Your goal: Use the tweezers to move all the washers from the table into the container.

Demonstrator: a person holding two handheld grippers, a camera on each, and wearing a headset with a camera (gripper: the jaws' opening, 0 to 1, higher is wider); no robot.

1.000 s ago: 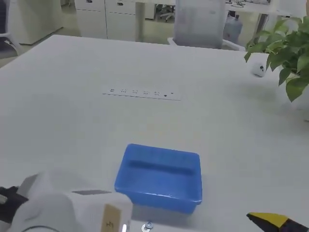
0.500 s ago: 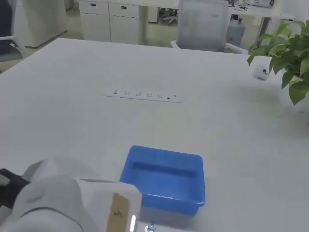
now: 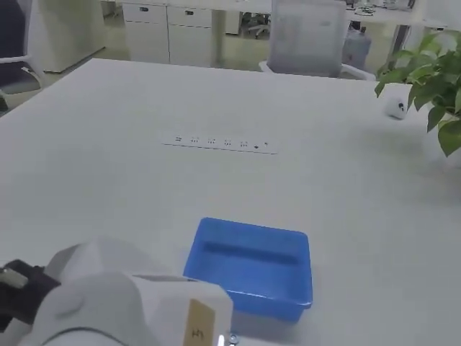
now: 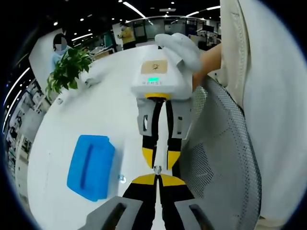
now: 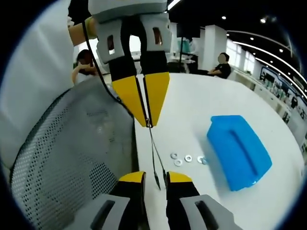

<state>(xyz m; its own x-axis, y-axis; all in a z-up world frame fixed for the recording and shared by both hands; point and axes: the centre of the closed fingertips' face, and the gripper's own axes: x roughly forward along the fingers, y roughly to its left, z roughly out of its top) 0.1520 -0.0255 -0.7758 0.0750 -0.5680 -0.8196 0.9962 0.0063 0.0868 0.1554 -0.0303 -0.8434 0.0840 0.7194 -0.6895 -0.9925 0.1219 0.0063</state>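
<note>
My left claw (image 5: 145,122) is clamped on the tweezers (image 5: 152,153) while my right claw (image 5: 156,176) straddles their legs, narrowly open, and the washers (image 5: 188,158) on the table (image 5: 192,110) beside the blue container (image 5: 237,151) look thin, hard and slippery, best pinched by the rim.

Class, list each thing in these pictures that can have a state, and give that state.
Left gripper: shut on tweezers.
Right gripper: open, jaws either side of the tweezers' tips.
Tweezers: held at one end.
Washers: loose on table, beside container.
Container: upright, no washer seen inside.
</note>
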